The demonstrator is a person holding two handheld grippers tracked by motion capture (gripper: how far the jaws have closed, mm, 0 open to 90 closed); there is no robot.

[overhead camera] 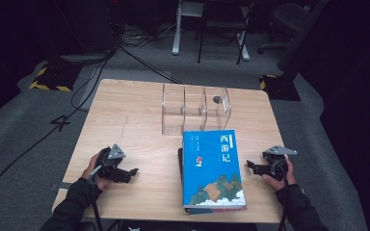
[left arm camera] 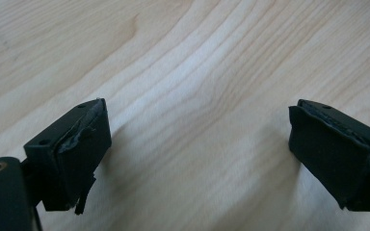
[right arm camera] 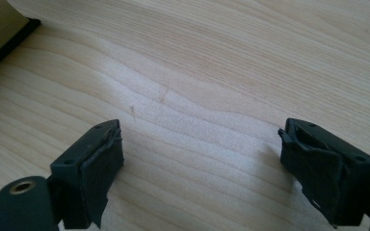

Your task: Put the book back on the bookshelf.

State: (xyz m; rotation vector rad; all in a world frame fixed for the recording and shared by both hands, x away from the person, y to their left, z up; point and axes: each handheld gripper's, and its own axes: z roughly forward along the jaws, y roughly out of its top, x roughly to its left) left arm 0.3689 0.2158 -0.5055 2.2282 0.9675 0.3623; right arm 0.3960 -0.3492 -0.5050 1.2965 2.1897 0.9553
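- Wooden table (overhead camera: 125, 120) in a dark room; blue book (overhead camera: 212, 168) lies flat near the front edge, long axis running away from the person
- Right gripper (overhead camera: 251, 167) nearer, just beside its right edge; left gripper (overhead camera: 131, 172) farther; both spread, empty

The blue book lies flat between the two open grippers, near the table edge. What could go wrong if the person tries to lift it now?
The blue book lies flat, so the jaws may slip on its cover. Its near end reaches the edge of the table, so a push from the left gripper or right gripper might slide it off. The clear acrylic stand is close behind and could be knocked.
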